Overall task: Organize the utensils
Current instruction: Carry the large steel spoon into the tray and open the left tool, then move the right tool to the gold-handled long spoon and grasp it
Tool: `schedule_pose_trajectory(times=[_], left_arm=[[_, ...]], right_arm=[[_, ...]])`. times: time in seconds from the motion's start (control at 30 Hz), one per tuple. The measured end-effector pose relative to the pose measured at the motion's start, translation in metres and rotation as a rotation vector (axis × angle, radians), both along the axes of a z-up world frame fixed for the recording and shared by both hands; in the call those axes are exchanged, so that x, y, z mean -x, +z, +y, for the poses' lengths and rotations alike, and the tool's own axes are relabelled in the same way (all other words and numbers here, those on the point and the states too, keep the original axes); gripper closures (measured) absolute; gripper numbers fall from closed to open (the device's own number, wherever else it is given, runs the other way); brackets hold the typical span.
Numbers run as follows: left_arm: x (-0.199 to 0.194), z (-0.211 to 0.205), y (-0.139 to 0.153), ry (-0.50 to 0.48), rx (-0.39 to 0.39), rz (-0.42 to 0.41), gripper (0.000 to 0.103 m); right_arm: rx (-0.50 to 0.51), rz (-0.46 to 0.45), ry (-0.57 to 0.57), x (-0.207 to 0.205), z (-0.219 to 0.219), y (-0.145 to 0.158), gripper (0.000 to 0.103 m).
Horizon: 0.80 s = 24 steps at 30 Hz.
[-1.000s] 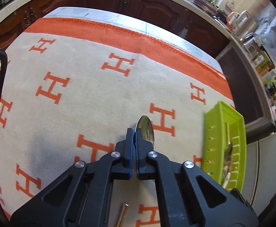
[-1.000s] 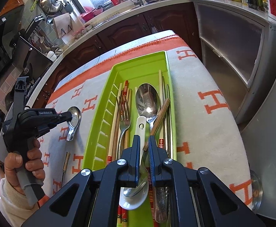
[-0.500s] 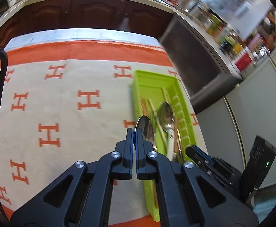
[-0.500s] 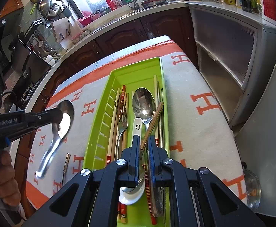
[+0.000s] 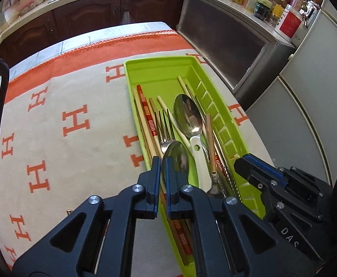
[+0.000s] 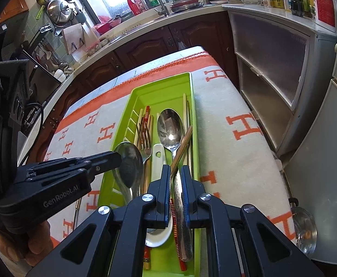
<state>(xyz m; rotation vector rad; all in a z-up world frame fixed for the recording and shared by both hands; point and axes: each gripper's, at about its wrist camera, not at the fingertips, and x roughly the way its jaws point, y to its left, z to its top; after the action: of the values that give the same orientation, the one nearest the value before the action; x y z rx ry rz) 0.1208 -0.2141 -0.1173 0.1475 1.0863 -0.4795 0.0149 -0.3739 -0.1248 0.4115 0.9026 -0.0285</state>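
Note:
My left gripper point(image 5: 161, 161) is shut on a steel spoon point(image 5: 176, 157) and holds it over the near left part of the green tray point(image 5: 159, 69). In the right wrist view the same spoon point(image 6: 128, 164) hangs bowl-up from the left gripper point(image 6: 118, 159) above the tray point(image 6: 163, 85). The tray holds a large spoon point(image 6: 170, 129), a fork point(image 6: 145, 138), a white ladle spoon point(image 6: 158, 166) and several chopsticks. My right gripper point(image 6: 175, 170) is shut on a brown chopstick point(image 6: 183, 143) that slants over the tray's right side.
The tray lies on a cream cloth with orange H marks point(image 5: 76, 120) covering a table. A thin stick point(image 6: 77, 210) lies on the cloth left of the tray. Dark cabinets, a sink counter and a fridge point(image 6: 325, 161) surround the table. A metal lid point(image 6: 303, 228) sits low right.
My left gripper has swung right with the spoon, from over the open cloth to over the tray. My right gripper has stayed shut on the chopstick, nearly still.

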Motion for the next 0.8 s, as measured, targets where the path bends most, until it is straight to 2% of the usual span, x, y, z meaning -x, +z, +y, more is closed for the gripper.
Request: schedule_pose_trajectory(times=[0.23, 0.8], left_arm=[[0.004, 0.014, 0.010, 0.032, 0.005, -0.007, 0.102], [0.036, 0.095, 0.033, 0.159, -0.009, -0.044, 0.102]], right_arm=[[0.003, -0.004, 0.013, 0.003, 0.006, 0.004, 0.094], [0.031, -0.028, 0.100, 0.014, 0.058, 0.029, 0.094]])
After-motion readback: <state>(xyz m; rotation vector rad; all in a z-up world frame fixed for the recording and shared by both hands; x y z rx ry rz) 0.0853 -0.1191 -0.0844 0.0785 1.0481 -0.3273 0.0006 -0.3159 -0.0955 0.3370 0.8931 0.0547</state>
